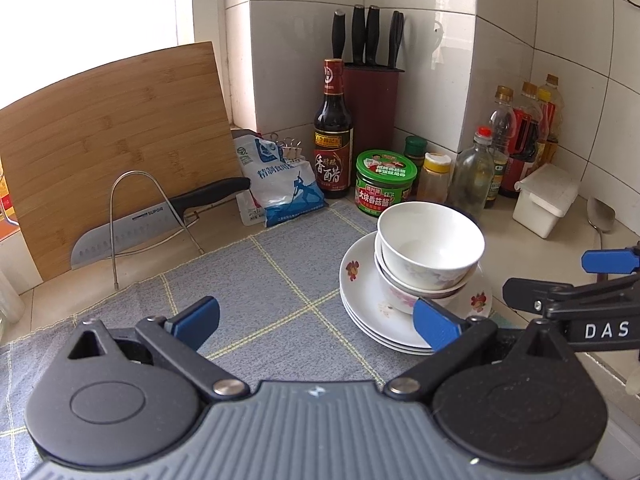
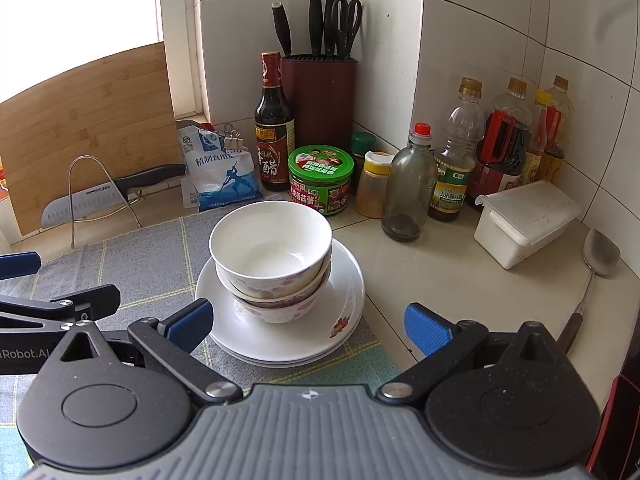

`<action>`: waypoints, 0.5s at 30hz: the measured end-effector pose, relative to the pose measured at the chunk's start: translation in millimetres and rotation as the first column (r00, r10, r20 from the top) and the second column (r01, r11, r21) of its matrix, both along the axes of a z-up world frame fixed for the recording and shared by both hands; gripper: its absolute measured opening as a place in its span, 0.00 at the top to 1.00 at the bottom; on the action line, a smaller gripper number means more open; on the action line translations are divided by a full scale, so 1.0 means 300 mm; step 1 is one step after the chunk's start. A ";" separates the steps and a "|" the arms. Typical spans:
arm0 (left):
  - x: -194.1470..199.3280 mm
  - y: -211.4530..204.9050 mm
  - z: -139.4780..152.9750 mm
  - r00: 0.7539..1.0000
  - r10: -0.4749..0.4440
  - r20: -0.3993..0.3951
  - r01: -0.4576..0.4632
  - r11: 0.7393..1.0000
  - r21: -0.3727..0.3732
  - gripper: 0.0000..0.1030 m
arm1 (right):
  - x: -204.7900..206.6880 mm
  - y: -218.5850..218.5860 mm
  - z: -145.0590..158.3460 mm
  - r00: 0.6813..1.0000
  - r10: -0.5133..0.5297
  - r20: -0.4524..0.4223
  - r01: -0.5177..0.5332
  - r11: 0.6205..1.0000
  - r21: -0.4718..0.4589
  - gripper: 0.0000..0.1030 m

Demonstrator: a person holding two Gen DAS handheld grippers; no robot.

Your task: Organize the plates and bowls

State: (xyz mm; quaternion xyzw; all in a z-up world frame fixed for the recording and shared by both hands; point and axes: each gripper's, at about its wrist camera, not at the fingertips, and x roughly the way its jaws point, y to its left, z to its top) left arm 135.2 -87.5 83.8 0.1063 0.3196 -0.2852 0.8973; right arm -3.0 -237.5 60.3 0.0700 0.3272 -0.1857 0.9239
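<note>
Three white bowls with pink flowers (image 1: 430, 246) (image 2: 271, 246) sit nested on a stack of white plates (image 1: 362, 300) (image 2: 344, 284) on a grey checked cloth (image 1: 256, 288) (image 2: 140, 264). My left gripper (image 1: 316, 322) is open and empty, low over the cloth, left of the stack; its right fingertip lies in front of the plates. My right gripper (image 2: 308, 326) is open and empty, just in front of the stack, with the plates between its fingers. Each gripper shows at the edge of the other's view.
A bamboo cutting board (image 1: 108, 136), a knife on a wire rack (image 1: 132, 228), a salt bag (image 1: 280, 178), a vinegar bottle (image 1: 333, 132), a knife block (image 2: 320, 96), jars and bottles (image 2: 452, 160), a white box (image 2: 524, 220) and a ladle (image 2: 596, 264) line the tiled corner.
</note>
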 end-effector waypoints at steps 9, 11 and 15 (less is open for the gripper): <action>0.000 -0.002 0.001 1.000 0.003 -0.003 -0.003 1.000 0.007 0.01 | 0.002 0.004 0.004 1.000 -0.005 0.001 0.005 1.000 -0.007 0.00; -0.004 -0.004 0.002 1.000 0.005 0.000 -0.005 1.000 0.009 0.01 | 0.000 0.003 0.003 1.000 -0.006 0.002 0.006 1.000 -0.009 0.00; -0.007 -0.008 0.004 1.000 0.006 -0.003 -0.006 1.000 0.013 0.01 | -0.005 0.001 0.002 1.000 -0.010 0.003 0.010 1.000 -0.009 0.00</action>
